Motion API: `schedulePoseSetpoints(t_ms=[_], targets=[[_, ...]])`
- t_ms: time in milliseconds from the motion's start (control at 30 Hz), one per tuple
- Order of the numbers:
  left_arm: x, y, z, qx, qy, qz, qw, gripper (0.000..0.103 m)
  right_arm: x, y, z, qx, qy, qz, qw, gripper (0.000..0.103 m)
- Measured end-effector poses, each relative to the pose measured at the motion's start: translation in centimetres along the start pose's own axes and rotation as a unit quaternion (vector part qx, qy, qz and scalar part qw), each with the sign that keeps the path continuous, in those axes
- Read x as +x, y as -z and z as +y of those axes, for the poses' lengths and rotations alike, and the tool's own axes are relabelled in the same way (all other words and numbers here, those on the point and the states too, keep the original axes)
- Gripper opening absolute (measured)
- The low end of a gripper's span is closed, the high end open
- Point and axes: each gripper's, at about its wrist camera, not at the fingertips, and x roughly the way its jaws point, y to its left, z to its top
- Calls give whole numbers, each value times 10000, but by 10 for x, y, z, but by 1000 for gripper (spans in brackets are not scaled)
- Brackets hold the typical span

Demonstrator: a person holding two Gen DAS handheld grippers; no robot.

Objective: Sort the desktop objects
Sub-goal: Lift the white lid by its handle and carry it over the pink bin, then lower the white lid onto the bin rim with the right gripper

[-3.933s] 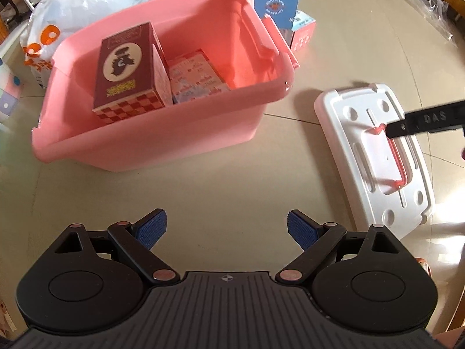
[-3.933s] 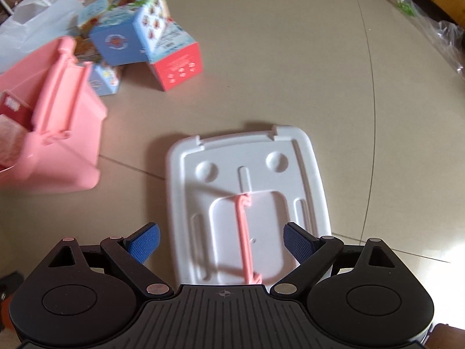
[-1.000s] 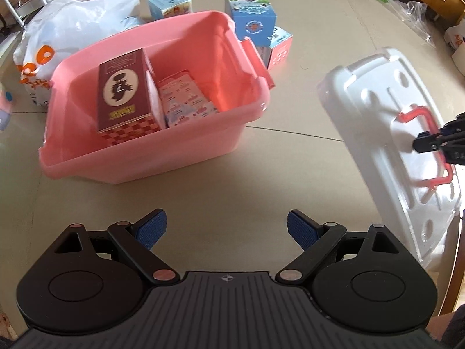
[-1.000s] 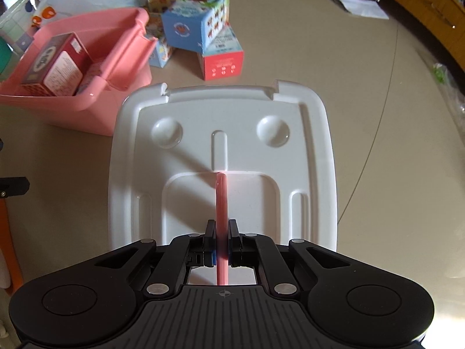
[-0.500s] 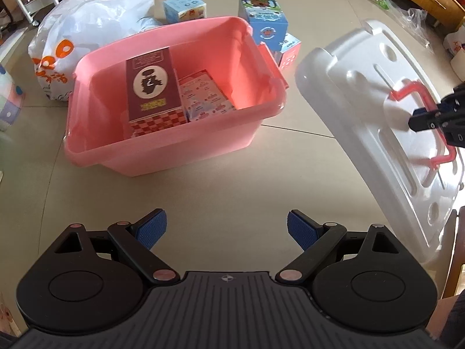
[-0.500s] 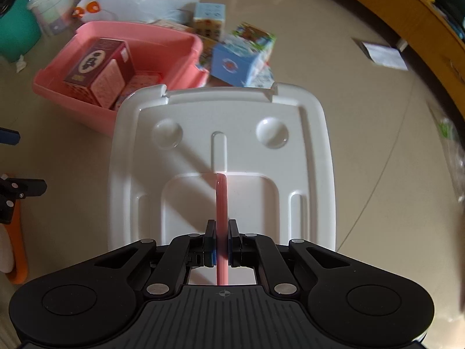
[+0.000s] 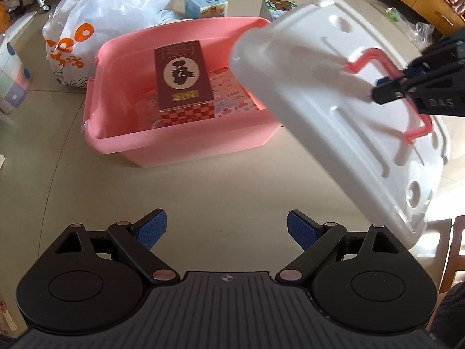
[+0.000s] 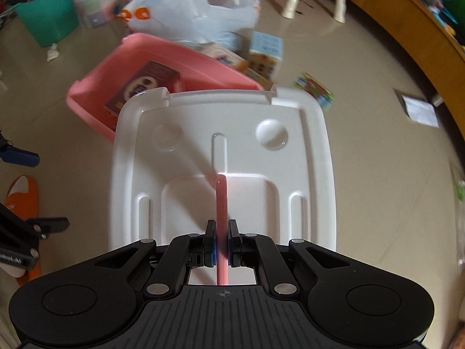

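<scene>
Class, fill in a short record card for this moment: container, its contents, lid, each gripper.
container: pink bin, open, on the floor
contents: maroon box resting on flat pink cartons
lid: white lid, lifted and tilted, partly over the bin
right gripper: shut on the lid's pink handle
left gripper: open, holding nothing

One pink bin (image 7: 180, 142), one white lid (image 7: 334, 110), two boxes inside, one plastic bag (image 7: 96, 20) beyond the tongs
</scene>
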Motion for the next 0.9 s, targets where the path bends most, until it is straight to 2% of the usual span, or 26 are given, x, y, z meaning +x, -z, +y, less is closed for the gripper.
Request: schedulePoseSetpoints(t_ms=[300, 533, 733, 900], targets=[[1, -2, 23, -290, 81, 80, 9995, 92, 19, -64, 36, -966, -217, 42, 9951, 5], [3, -10, 40, -556, 189, 115, 9982, 92, 41, -109, 51, -1813, -374, 259, 9824, 5], [3, -25, 54, -523, 53, -31, 9986, 92, 65, -134, 73, -2762, -448, 516, 9587, 6], [15, -30, 77, -967, -35, 146, 9952, 92, 85, -154, 95, -3591, -509, 704, 9292, 6]])
